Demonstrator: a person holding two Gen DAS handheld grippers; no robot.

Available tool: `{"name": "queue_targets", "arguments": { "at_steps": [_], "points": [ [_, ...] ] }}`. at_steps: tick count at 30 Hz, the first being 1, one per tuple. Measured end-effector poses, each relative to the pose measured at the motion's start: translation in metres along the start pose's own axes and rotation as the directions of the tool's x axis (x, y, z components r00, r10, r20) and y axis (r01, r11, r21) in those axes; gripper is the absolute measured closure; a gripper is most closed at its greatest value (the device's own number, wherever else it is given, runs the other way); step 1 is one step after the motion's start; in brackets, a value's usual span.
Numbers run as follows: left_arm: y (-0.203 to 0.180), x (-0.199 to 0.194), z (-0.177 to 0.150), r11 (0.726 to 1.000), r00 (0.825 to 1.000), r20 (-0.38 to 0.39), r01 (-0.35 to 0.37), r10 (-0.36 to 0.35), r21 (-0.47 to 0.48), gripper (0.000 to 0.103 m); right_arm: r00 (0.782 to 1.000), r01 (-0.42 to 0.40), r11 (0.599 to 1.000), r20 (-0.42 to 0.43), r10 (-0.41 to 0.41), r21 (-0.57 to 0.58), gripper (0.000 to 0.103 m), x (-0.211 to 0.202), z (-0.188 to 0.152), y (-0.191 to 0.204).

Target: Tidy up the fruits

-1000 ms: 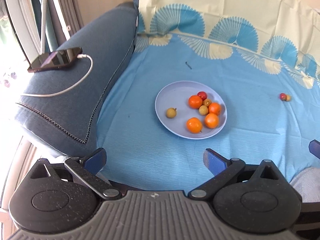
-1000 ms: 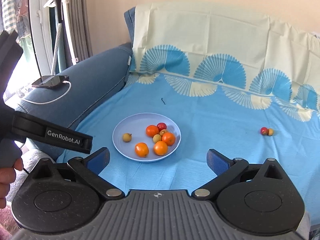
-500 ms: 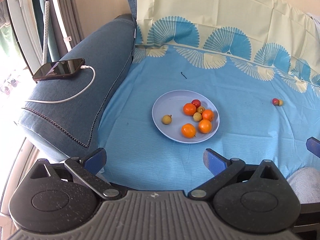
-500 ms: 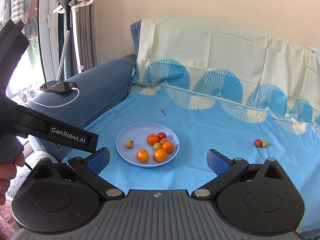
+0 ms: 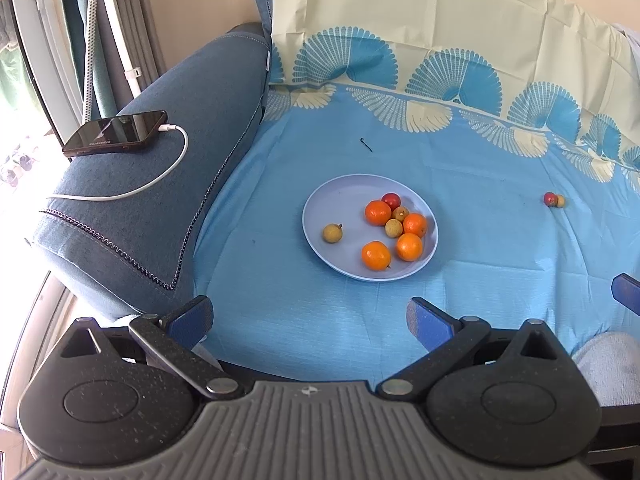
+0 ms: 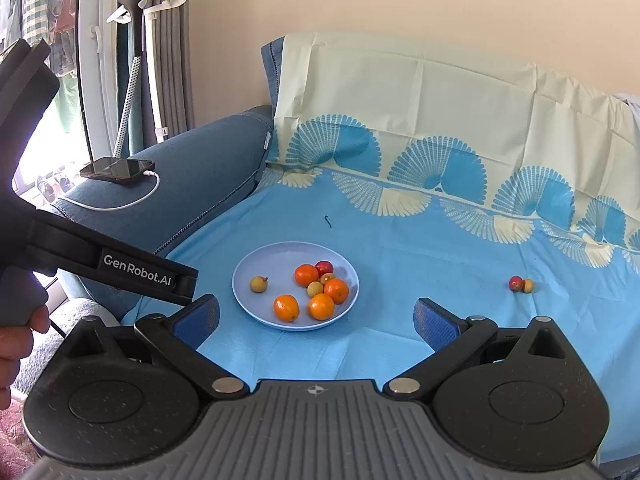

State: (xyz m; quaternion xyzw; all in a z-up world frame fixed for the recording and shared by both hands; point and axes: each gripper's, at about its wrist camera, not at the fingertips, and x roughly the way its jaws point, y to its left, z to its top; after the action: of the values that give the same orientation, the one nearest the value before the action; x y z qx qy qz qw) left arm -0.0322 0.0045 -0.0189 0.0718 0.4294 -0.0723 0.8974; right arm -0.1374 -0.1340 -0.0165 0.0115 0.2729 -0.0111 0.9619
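A pale blue plate point(image 5: 344, 204) point(image 6: 276, 260) lies on the blue sheet. It holds several oranges point(image 5: 376, 255) point(image 6: 286, 307), a red fruit point(image 5: 391, 201) point(image 6: 324, 267) and small tan fruits point(image 5: 332, 233) point(image 6: 258, 284). A red fruit point(image 5: 550, 199) point(image 6: 516, 283) and a tan fruit point(image 5: 560, 201) point(image 6: 528, 285) lie touching on the sheet to the right. My left gripper point(image 5: 310, 318) is open and empty, short of the plate. My right gripper point(image 6: 316, 320) is open and empty, near the plate's front edge.
A phone point(image 5: 115, 133) point(image 6: 117, 169) with a white charging cable point(image 5: 160, 176) lies on the blue sofa arm at left. A small dark hook point(image 5: 366, 145) point(image 6: 328, 221) lies behind the plate. The left gripper's body point(image 6: 112, 268) crosses the right wrist view's left side.
Both grippers have pulled back and risen; the plate and fruits look smaller and farther. Both stay open. No fruit has moved.
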Motion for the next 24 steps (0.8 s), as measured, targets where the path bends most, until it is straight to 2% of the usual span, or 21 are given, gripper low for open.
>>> {"name": "queue_targets", "arguments": {
  "at_steps": [17,24],
  "points": [
    [-0.011,0.02,0.004,0.999,0.999,-0.048,-0.017,0.019,0.034,0.0,0.999,-0.005,0.999,-0.043,0.007,0.044,0.001,0.016,-0.005,-0.011],
    [-0.033,0.035,0.014,0.996,0.997,-0.08,-0.014,0.021,0.083,0.0,0.997,0.061,0.991,-0.052,-0.055,0.115,0.001,0.026,-0.01,-0.043]
  ]
}}
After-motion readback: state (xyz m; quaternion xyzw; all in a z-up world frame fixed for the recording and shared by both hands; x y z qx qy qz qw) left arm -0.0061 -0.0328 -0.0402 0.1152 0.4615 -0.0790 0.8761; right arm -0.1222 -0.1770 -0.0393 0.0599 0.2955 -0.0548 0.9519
